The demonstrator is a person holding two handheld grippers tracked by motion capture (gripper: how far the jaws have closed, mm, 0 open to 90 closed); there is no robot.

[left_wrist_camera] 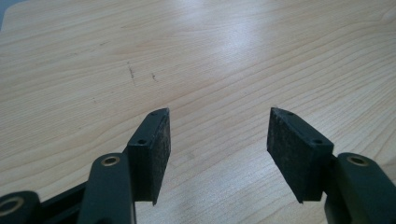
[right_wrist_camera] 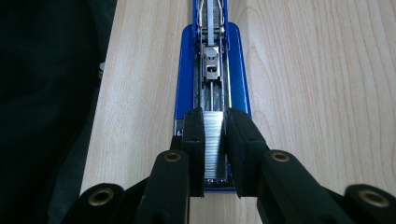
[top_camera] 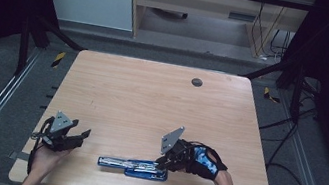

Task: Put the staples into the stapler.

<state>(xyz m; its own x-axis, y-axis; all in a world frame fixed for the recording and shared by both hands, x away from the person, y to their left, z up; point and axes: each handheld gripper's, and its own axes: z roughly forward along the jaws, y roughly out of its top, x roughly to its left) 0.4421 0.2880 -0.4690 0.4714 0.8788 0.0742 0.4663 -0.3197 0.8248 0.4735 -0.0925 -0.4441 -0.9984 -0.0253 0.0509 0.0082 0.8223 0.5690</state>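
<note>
Viewing from above: the blue stapler [top_camera: 133, 167] lies opened out flat near the bench's [top_camera: 151, 100] near edge, its long axis running left to right.
Nearer hand: the right tool [top_camera: 164, 162] meets the stapler's right end; the left tool [top_camera: 78, 137] sits well apart to the left, over bare wood.
Left gripper view: left tool [left_wrist_camera: 218, 135] spread wide, nothing between the pads, just bench grain beyond.
Right gripper view: right tool [right_wrist_camera: 215, 122] pinching a strip of staples [right_wrist_camera: 214, 140], jaws pressed on its two sides.
Key relation: the strip lines up with the stapler's open channel [right_wrist_camera: 212, 88], which runs straight ahead and away from the tool.
Judgement: the strip looks to be over the channel's near end; seating it likely needs a straight push along that axis.
</note>
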